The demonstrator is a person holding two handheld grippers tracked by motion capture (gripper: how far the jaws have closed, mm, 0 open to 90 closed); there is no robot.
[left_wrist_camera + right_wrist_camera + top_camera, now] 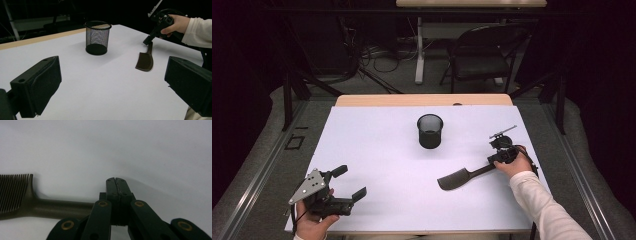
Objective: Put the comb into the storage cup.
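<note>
High view: white table (pixel 377 165) carries a black mesh pen cup (pixel 430 131) upright near the middle-far side, and a dark wide-tooth comb (pixel 460 177) lying flat on the right half. Left gripper (pixel 349 182) sits at the near-left corner, jaws wide apart, nothing between them. Right gripper (pixel 116 185), pads pressed together, is at the comb's handle end; the handle runs under the jaws, so I can't tell whether it is pinched.

Dim room, grey floor, black folding chair (pixel 479 52) and tangled cables (pixel 379 57) behind white-topped table (pixel 377 150).
</note>
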